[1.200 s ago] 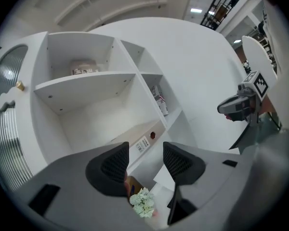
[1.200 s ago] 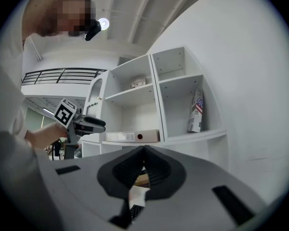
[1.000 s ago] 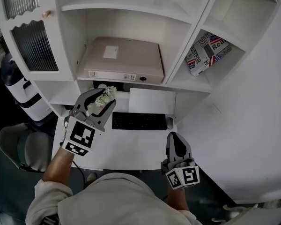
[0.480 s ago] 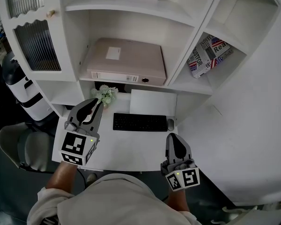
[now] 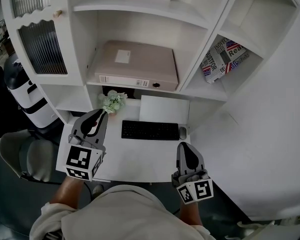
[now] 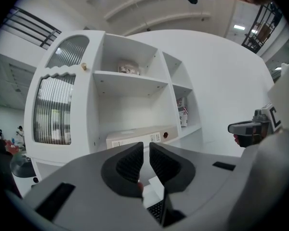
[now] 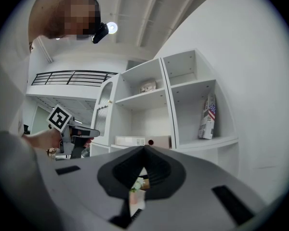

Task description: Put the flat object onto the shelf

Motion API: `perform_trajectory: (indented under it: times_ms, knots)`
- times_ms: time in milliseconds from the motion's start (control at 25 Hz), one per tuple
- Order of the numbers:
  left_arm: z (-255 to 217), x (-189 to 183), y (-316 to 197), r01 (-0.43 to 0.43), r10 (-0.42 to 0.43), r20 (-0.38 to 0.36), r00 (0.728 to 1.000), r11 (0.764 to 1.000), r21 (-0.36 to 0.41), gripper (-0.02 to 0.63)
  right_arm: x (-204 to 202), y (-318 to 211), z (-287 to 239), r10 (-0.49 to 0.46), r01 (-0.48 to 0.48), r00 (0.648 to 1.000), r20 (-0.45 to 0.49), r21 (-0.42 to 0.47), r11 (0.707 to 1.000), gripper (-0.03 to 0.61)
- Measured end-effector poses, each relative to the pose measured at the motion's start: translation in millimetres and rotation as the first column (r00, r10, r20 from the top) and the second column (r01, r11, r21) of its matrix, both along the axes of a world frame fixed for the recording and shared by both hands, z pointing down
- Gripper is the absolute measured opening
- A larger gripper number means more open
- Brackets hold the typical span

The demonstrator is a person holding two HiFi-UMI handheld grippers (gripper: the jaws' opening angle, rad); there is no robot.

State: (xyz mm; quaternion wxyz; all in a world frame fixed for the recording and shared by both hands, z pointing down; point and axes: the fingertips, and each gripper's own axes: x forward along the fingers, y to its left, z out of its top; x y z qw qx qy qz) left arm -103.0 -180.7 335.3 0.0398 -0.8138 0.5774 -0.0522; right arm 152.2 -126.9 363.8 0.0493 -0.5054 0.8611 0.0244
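Left gripper hovers over the desk just short of the small plant; its jaws have just been closing, down to a sliver, nothing between them. Right gripper sits pinched together, empty, beside the keyboard. The flat binder lies on the middle shelf, well apart from both

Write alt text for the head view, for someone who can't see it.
Seen from above, a person holds the left hand-held gripper, its jaws just closed on nothing, and the right hand-held gripper, shut, over a white desk. A flat beige binder lies in the white shelf unit above a black keyboard and small plant.
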Motion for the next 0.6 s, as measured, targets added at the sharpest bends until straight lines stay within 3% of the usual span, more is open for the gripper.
perform_trajectory:
  times_ms: [600]
  knots:
    - [13, -2, 13, 0.028, -0.029, -0.010, 1.000, 0.999, -0.015, 0.021, -2, 2, -1, -0.024, 0.024, 1.000, -0.006, 0.008, 1.000, 0.002]
